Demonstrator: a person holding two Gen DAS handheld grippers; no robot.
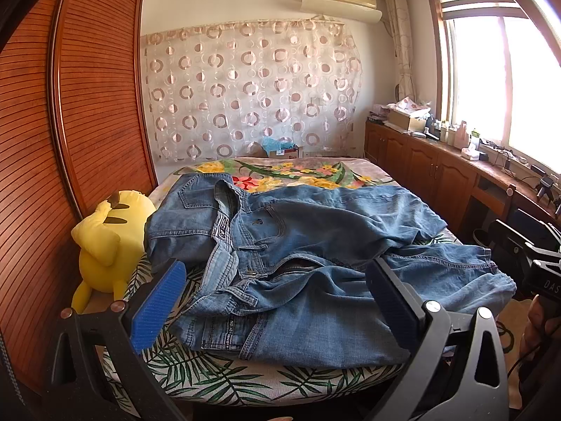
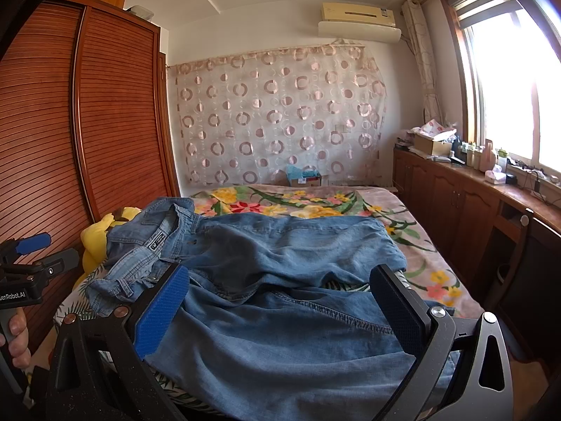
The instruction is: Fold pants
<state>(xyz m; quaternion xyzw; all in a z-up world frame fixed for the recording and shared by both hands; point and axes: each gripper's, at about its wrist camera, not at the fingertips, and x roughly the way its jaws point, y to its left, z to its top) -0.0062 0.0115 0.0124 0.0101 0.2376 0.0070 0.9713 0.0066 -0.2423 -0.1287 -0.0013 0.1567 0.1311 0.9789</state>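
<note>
**Layout at the bed**

I see the jeans (image 1: pixel 315 256) spread on the bed (image 1: pixel 217 379), waistband to the left, legs running right. A plush toy (image 1: pixel 105 242) sits left of them against the wardrobe (image 1: pixel 87 105). Cabinets (image 2: pixel 466 207) stand right of the bed, under the window (image 2: pixel 508 80); a curtain (image 2: pixel 277 115) hangs behind.

We see one pair of blue denim jeans (image 1: pixel 315 256) lying flat but rumpled across the near end of the bed. The waistband sits toward nine o'clock, unbuttoned, its fly gaping and its inner label showing. Both legs run toward three o'clock, one behind the other, the farther leg smoother, the nearer one creased. In the right wrist view the jeans (image 2: pixel 280 280) fill the foreground, hem stitching visible near four o'clock.
</note>
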